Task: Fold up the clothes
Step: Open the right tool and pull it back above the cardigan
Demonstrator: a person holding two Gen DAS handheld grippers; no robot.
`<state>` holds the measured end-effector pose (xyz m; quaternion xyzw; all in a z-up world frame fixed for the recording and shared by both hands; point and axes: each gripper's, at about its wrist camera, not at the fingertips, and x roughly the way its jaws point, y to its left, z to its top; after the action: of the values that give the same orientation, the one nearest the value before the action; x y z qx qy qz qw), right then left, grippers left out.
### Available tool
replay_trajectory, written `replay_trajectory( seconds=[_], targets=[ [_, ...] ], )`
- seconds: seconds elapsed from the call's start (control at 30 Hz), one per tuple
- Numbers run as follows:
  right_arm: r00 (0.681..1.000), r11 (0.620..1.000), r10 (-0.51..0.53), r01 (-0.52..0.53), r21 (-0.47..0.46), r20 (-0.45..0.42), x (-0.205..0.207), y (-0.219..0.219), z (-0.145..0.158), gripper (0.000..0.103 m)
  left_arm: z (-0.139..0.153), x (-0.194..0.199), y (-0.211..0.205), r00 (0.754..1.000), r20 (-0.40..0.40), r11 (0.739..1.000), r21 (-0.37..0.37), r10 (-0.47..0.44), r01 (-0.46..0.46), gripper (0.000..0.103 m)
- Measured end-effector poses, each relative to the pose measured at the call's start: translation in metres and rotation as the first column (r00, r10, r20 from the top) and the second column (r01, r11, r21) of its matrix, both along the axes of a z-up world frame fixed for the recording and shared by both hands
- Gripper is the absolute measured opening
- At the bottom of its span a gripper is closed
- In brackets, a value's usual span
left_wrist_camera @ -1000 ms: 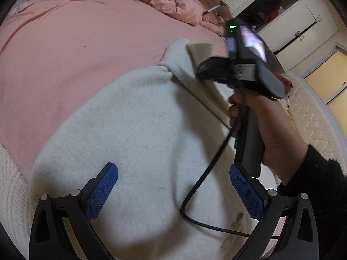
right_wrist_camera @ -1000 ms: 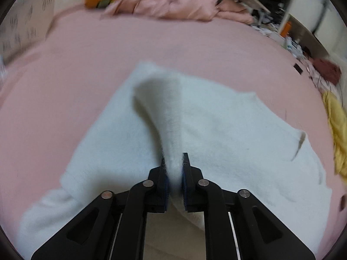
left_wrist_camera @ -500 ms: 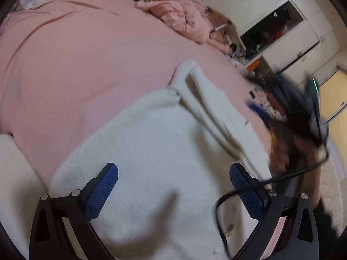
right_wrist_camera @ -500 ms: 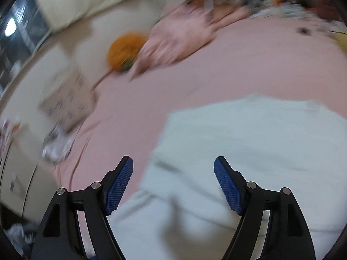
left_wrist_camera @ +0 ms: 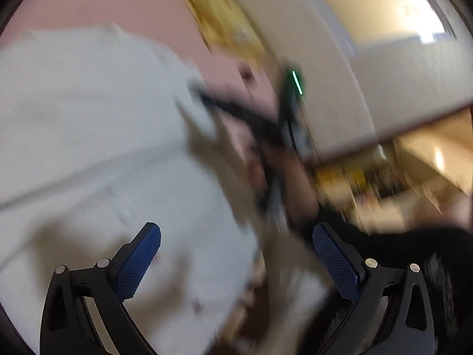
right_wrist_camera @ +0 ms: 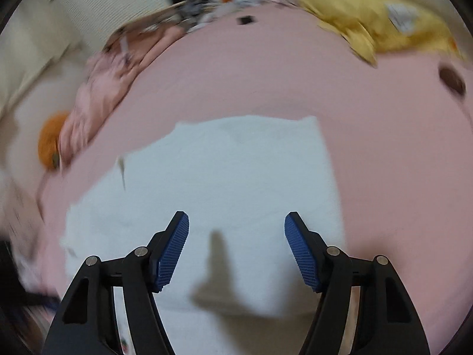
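Two tools in play over one white garment (right_wrist_camera: 224,183), which lies spread on the pink bed sheet (right_wrist_camera: 266,82), partly folded, edges fairly square at its far end.

Right wrist view, left to right: orange soft object (right_wrist_camera: 50,142) at far left edge; crumpled pink bedding (right_wrist_camera: 100,88) beside it, running up toward the clutter at the bed's far side; white garment in the centre, directly below the tool; small dark flat item (right_wrist_camera: 246,20) on the sheet near the top; yellow cloth (right_wrist_camera: 381,20) heaped at upper right; dark round spot (right_wrist_camera: 450,80) on the sheet at right edge. Right tool (right_wrist_camera: 236,245) hangs above the garment, blue pads well apart, nothing between them; its jaws have just closed a little from their widest, though they stand open; shadow of the tool falls on the fabric.

Left wrist view, heavily blurred: white garment (left_wrist_camera: 97,136) fills the left half; left tool (left_wrist_camera: 236,260) over its near edge, blue pads wide apart, nothing gripped; yellow cloth (left_wrist_camera: 224,20) at top centre; right tool (left_wrist_camera: 207,100) seen as a dark streak with a green light, held in a hand (left_wrist_camera: 295,183) past the garment's right edge; dark sleeve (left_wrist_camera: 399,248) at lower right; pale wall and cupboards behind, detail unreadable.
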<state>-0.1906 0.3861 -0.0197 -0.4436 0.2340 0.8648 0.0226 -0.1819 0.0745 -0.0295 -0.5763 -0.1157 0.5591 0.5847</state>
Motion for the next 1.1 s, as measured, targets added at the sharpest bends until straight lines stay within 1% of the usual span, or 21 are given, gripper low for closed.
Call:
replay_trajectory(
  seconds=[0.07, 0.13, 0.2, 0.23, 0.27, 0.33, 0.4, 0.43, 0.5, 0.53, 0.6, 0.7, 0.73, 0.77, 0.8, 0.83, 0.87, 0.9, 0.93, 1.0, 1.1],
  targets=[
    [1.0, 0.998, 0.001, 0.0, 0.065, -0.013, -0.007, 0.005, 0.004, 0.068, -0.002, 0.008, -0.01, 0.999, 0.041, 0.999, 0.034, -0.031, 0.03, 0.103],
    [1.0, 0.991, 0.018, -0.017, 0.129, -0.009, -0.009, 0.005, 0.003, 0.068, -0.003, 0.001, -0.028, 0.997, 0.071, 0.995, 0.089, 0.034, -0.04, 0.103],
    [0.998, 0.985, 0.052, -0.047, 0.166, -0.027, -0.008, -0.001, 0.003, 0.068, -0.006, -0.022, -0.042, 0.976, -0.006, 0.977, 0.004, 0.215, -0.215, 0.103],
    [0.996, 0.981, 0.073, -0.063, 0.185, -0.046, -0.006, -0.006, 0.005, 0.068, -0.008, -0.037, -0.047, 0.941, -0.077, 0.94, -0.07, 0.329, -0.334, 0.103],
    [0.993, 0.974, 0.094, -0.078, 0.214, -0.066, -0.004, -0.016, 0.007, 0.068, -0.01, -0.052, -0.051, 0.883, -0.164, 0.873, -0.15, 0.441, -0.464, 0.103],
    [0.986, 0.956, 0.135, -0.102, 0.276, -0.103, 0.001, -0.035, 0.012, 0.068, -0.014, -0.077, -0.055, 0.698, -0.394, 0.646, -0.279, 0.598, -0.71, 0.103],
    [0.982, 0.936, 0.15, -0.104, 0.335, -0.112, 0.001, -0.055, 0.01, 0.068, -0.017, -0.085, -0.048, 0.563, -0.566, 0.469, -0.32, 0.602, -0.823, 0.103],
    [0.984, 0.934, 0.151, -0.109, 0.341, -0.099, -0.001, -0.061, 0.005, 0.068, -0.023, -0.085, -0.04, 0.537, -0.63, 0.422, -0.339, 0.562, -0.84, 0.103],
    [0.987, 0.93, 0.149, -0.121, 0.348, -0.056, -0.007, -0.067, -0.008, 0.068, -0.04, -0.083, -0.024, 0.529, -0.721, 0.37, -0.389, 0.447, -0.844, 0.103],
    [0.99, 0.928, 0.138, -0.117, 0.354, -0.035, -0.009, -0.066, -0.016, 0.068, -0.047, -0.08, -0.018, 0.522, -0.756, 0.358, -0.397, 0.395, -0.845, 0.103],
    [0.991, 0.929, 0.13, -0.111, 0.352, -0.032, -0.005, -0.057, -0.025, 0.068, -0.051, -0.069, -0.023, 0.488, -0.787, 0.378, -0.35, 0.378, -0.857, 0.103],
    [0.993, 0.912, 0.111, -0.088, 0.4, -0.034, 0.002, -0.042, -0.025, 0.068, -0.049, -0.063, -0.047, 0.489, -0.776, 0.39, -0.338, 0.4, -0.856, 0.103],
    [0.996, 0.899, 0.081, -0.061, 0.435, -0.028, 0.004, -0.035, -0.023, 0.068, -0.048, -0.066, -0.052, 0.49, -0.778, 0.378, -0.348, 0.393, -0.858, 0.103],
    [0.999, 0.892, 0.04, -0.025, 0.452, -0.024, 0.004, -0.027, -0.02, 0.068, -0.044, -0.07, -0.055, 0.479, -0.784, 0.35, -0.353, 0.396, -0.868, 0.103],
    [0.999, 0.899, 0.014, 0.002, 0.439, -0.032, 0.005, -0.02, -0.016, 0.068, -0.038, -0.072, -0.057, 0.458, -0.792, 0.307, -0.354, 0.404, -0.883, 0.102],
    [0.999, 0.906, -0.004, 0.022, 0.423, -0.043, 0.005, -0.016, -0.012, 0.068, -0.031, -0.072, -0.057, 0.437, -0.793, 0.294, -0.336, 0.425, -0.895, 0.102],
    [0.998, 0.916, -0.002, 0.026, 0.401, -0.06, 0.004, -0.015, -0.007, 0.068, -0.022, -0.069, -0.056, 0.418, -0.784, 0.31, -0.3, 0.458, -0.902, 0.102],
    [0.997, 0.923, 0.007, 0.022, 0.385, -0.074, 0.003, -0.017, -0.004, 0.068, -0.017, -0.068, -0.051, 0.415, -0.773, 0.329, -0.28, 0.479, -0.902, 0.102],
    [0.996, 0.923, 0.034, -0.001, 0.386, -0.078, 0.001, -0.024, -0.003, 0.068, -0.018, -0.07, -0.042, 0.434, -0.767, 0.343, -0.293, 0.473, -0.892, 0.102],
    [0.991, 0.913, 0.112, -0.075, 0.402, -0.069, -0.003, -0.045, -0.006, 0.068, -0.035, -0.077, -0.026, 0.481, -0.765, 0.332, -0.362, 0.429, -0.871, 0.102],
    [0.989, 0.89, 0.147, -0.13, 0.438, -0.006, -0.004, -0.056, -0.025, 0.068, -0.052, -0.07, -0.026, 0.488, -0.767, 0.333, -0.371, 0.416, -0.867, 0.102]
  ],
)
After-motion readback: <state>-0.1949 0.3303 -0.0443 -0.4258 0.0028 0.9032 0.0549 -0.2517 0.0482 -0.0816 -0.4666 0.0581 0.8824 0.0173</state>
